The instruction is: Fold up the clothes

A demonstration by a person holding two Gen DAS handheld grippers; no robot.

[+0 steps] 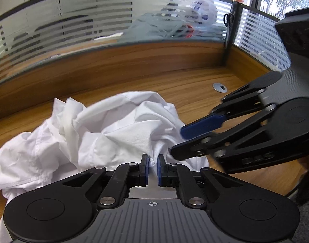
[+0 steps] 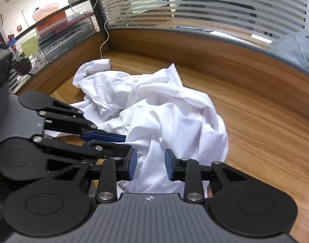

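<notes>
Where striped glass partitions [image 1: 73, 26] ring the wooden desk [image 1: 195, 85], one crumpled white shirt [image 1: 114, 125] lies mid-desk; two grippers meet it: the left gripper [image 1: 152, 167] pinches a fold, the right gripper [image 2: 148, 162] stands apart.

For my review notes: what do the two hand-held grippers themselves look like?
Both match. The left hand-held gripper and right hand-held gripper each have a ribbed grey body with a small crosshair mark, black linkage arms with silver pivot pins, round black hubs at either side, and blue finger pads. No cables or sleeves show.
</notes>
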